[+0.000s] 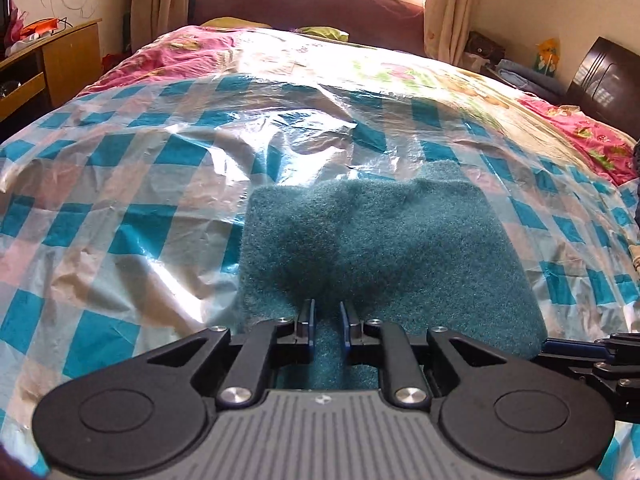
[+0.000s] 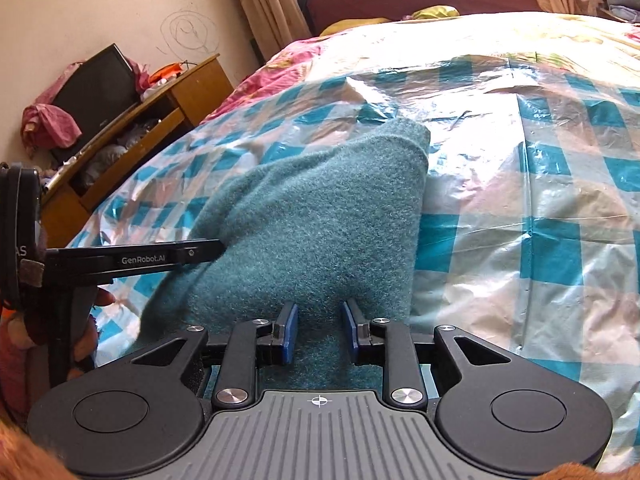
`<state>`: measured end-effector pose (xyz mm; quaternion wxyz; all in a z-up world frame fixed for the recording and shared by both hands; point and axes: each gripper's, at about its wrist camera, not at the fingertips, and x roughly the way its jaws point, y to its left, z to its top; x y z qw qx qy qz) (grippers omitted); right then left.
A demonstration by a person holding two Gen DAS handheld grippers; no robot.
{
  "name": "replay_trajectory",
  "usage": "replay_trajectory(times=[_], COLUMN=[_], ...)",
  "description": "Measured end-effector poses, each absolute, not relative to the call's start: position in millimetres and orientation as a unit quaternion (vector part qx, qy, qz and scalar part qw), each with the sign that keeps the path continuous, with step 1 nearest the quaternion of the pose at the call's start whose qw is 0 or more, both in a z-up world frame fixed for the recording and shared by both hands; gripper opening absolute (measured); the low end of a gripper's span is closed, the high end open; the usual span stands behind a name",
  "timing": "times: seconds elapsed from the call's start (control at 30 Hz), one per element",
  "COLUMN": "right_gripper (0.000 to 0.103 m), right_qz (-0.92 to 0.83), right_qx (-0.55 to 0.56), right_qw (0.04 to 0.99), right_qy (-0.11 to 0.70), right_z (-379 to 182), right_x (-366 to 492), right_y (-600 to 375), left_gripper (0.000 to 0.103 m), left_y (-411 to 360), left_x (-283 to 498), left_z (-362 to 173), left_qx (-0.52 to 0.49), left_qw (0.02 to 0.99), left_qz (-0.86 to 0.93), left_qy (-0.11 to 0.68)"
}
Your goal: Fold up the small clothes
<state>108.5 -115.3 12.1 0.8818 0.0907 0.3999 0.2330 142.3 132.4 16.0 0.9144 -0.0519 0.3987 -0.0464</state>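
A small teal fleece garment [image 1: 384,248] lies on a bed covered by a blue-and-white checked plastic sheet [image 1: 120,208]. My left gripper [image 1: 327,312] has its blue pads [image 1: 307,322] closed on the garment's near edge, with cloth pinched between them. My right gripper [image 2: 319,316] grips the same garment [image 2: 320,208] at its near edge, cloth between its pads [image 2: 289,330]. The garment rises in a fold towards the far side. The left gripper's finger [image 2: 160,258] shows at the left of the right wrist view, touching the cloth. The right gripper's arm [image 1: 592,356] shows at the right edge of the left wrist view.
A pink flowered quilt [image 1: 192,52] and a dark red headboard [image 1: 304,4] lie beyond the sheet. A wooden desk [image 2: 160,120] with a black monitor [image 2: 96,92] stands left of the bed. A dark wooden cabinet [image 1: 604,84] stands at the right. Curtains hang by the window.
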Motion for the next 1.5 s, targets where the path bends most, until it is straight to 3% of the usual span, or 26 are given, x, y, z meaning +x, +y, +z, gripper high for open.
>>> replay_trajectory(times=[0.07, 0.2, 0.27, 0.53, 0.73, 0.8, 0.9, 1.33, 1.5], right_gripper=[0.026, 0.051, 0.057, 0.073, 0.073, 0.059, 0.048, 0.045, 0.052], right_qz=[0.235, 0.215, 0.211, 0.249, 0.276, 0.276, 0.279, 0.2, 0.165], right_qx=[0.089, 0.114, 0.125, 0.242, 0.288, 0.296, 0.295, 0.279, 0.25], right_qw=[0.886, 0.894, 0.89, 0.821, 0.792, 0.786, 0.785, 0.817, 0.838], right_qy=[0.389, 0.377, 0.385, 0.452, 0.463, 0.467, 0.467, 0.463, 0.455], right_z=[18.3, 21.0, 14.4, -38.7, -54.9, -52.7, -45.1, -25.8, -13.6], right_x=[102.9, 93.7, 94.5, 121.2, 139.3, 140.4, 135.3, 114.0, 118.6], right_y=[-117.3, -140.8, -149.8, -151.0, -141.2, -142.3, -149.3, -212.6, -233.8], left_gripper=[0.023, 0.022, 0.022, 0.022, 0.023, 0.022, 0.019, 0.014, 0.014], left_y=[130.9, 135.2, 136.1, 147.3, 146.0, 145.2, 145.3, 76.9, 49.5], left_x=[138.1, 132.6, 127.0, 99.7, 102.3, 102.4, 101.3, 104.9, 114.4], left_z=[15.7, 21.0, 25.3, 28.7, 7.9, 4.4, 4.1, 1.5, 6.7], left_qx=[-0.035, -0.046, -0.047, -0.081, -0.06, -0.058, -0.07, -0.08, -0.055], left_qw=[0.916, 0.914, 0.915, 0.912, 0.913, 0.913, 0.911, 0.898, 0.898], left_qz=[-0.041, -0.032, -0.036, -0.057, -0.056, -0.056, -0.063, -0.151, -0.17], left_qy=[0.398, 0.403, 0.399, 0.398, 0.4, 0.399, 0.402, 0.405, 0.401])
